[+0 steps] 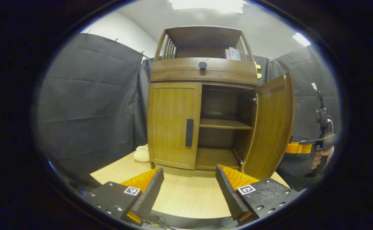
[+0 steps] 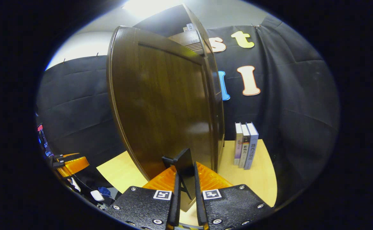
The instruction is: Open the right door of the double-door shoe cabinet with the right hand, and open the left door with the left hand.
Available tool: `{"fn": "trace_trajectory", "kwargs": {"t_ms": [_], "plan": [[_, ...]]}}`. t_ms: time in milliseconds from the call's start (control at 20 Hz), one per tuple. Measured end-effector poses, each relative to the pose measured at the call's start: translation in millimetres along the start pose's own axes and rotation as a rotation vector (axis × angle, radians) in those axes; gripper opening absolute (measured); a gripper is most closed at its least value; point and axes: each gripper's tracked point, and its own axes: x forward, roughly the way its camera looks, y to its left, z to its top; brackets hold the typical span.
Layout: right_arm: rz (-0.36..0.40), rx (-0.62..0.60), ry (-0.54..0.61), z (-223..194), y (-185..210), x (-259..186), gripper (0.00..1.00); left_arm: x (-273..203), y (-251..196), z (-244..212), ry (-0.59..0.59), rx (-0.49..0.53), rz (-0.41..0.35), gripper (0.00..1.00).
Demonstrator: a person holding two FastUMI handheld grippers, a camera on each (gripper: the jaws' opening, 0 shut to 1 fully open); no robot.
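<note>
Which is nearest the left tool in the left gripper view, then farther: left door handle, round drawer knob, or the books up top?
1. Left door handle, low, straight ahead of the left tool.
2. Round drawer knob, higher up.
3. Books, back on the top shelf, right side.

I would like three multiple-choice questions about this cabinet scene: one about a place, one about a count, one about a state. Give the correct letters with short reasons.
1. Where do the upright books stand?
A. on the light wooden tabletop, beside the cabinet
B. inside the lower shelf
C. on the floor

2. How many books stand in that row?
A. one
B. three
C. five

3. What is the state of the brown wooden cabinet's two doors?
A. both closed
B. both open
C. right door open, left door closed

Answers:
1 A, they rest on the tabletop next to the cabinet side.
2 B, three spines show.
3 C, the left gripper view shows shelves behind the open right door, while the right gripper clamps its dark handle.
</note>
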Motion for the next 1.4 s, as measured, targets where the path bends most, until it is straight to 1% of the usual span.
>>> {"fn": "trace_trajectory", "kwargs": {"t_ms": [50,150,250,300,350,400,450,500,550,600,700,750,800,850,900,950,1000,1050,1100,1150,1200,1250,1300,1400], "plan": [[-0.010,-0.003,-0.005,4.7,-4.0,-0.7,0.17,1.4,-5.3,-0.9,0.001,0.006,-0.008,0.99],[-0.029,-0.007,-0.015,18.3,-13.4,-3.7,0.15,7.0,-13.2,-3.0,0.005,0.015,-0.023,0.88],[-0.031,-0.002,-0.023,32.8,-17.6,-10.5,0.14,11.4,-18.6,-5.3,0.013,0.021,-0.037,0.88],[0.000,0.022,-0.017,38.6,-11.8,-13.6,0.12,12.6,-21.3,-5.0,0.016,0.023,-0.045,0.88],[0.015,0.037,-0.017,36.1,-8.7,-15.1,0.13,15.0,-23.6,-4.8,0.018,0.026,-0.052,0.94],[0.019,0.028,-0.022,29.8,-13.3,-17.3,0.12,17.8,-25.2,-4.2,0.023,0.030,-0.055,1.00],[0.013,0.007,-0.029,28.0,-18.6,-17.4,0.12,21.1,-26.4,-3.8,0.023,0.033,-0.054,1.00],[0.007,-0.006,-0.031,24.2,-22.6,-11.3,0.13,23.4,-27.2,-2.9,0.021,0.032,-0.057,1.00],[0.004,0.004,-0.032,23.4,-22.8,-9.5,0.13,27.1,-28.4,-3.8,0.024,0.030,-0.059,0.99],[-0.001,0.026,-0.033,21.7,-22.8,-8.4,0.12,30.2,-27.9,-3.5,0.029,0.029,-0.059,0.95],[-0.011,0.063,-0.036,22.0,-25.4,-10.4,0.12,35.6,-23.9,0.1,0.029,0.037,-0.055,0.87],[-0.009,0.074,-0.035,22.4,-24.4,-11.6,0.14,41.9,-21.6,2.9,0.028,0.043,-0.051,0.87],[-0.013,0.087,-0.022,18.9,-23.8,-15.8,0.15,47.9,-19.7,6.3,0.026,0.048,-0.049,0.99],[-0.027,0.096,-0.007,13.5,-25.4,-19.6,0.18,56.0,-15.7,8.8,0.025,0.052,-0.050,0.93],[-0.047,0.096,-0.001,9.5,-30.3,-27.7,0.21,64.9,-11.9,12.8,0.027,0.054,-0.053,0.99],[-0.076,0.094,0.003,8.0,-33.7,-31.1,0.26,74.3,-8.3,16.4,0.027,0.056,-0.057,0.93],[-0.102,0.095,0.011,4.3,-38.5,-37.3,0.39,83.9,-5.8,20.2,0.027,0.057,-0.062,1.00],[-0.139,0.099,0.019,-3.3,-45.0,-45.7,0.52,93.4,-3.9,21.5,0.025,0.060,-0.069,0.93],[-0.185,0.105,0.025,-8.3,-55.5,-54.3,0.64,103.4,-2.3,25.1,0.022,0.064,-0.076,0.94],[-0.240,0.115,0.028,-12.0,-66.3,-61.3,0.77,114.2,-0.4,28.7,0.019,0.068,-0.084,0.97],[-0.296,0.124,0.039,-17.2,-76.2,-67.7,0.84,125.4,2.1,32.0,0.018,0.071,-0.088,0.94],[-0.354,0.136,0.045,-20.3,-86.8,-75.7,0.91,138.8,4.1,31.7,0.018,0.073,-0.093,0.94],[-0.402,0.153,0.047,-22.0,-94.7,-84.5,0.95,153.1,5.5,33.1,0.019,0.071,-0.097,0.94],[-0.485,0.197,0.031,-18.7,-104.7,-99.6,0.95,183.0,8.8,36.7,0.020,0.058,-0.111,0.94]]}}
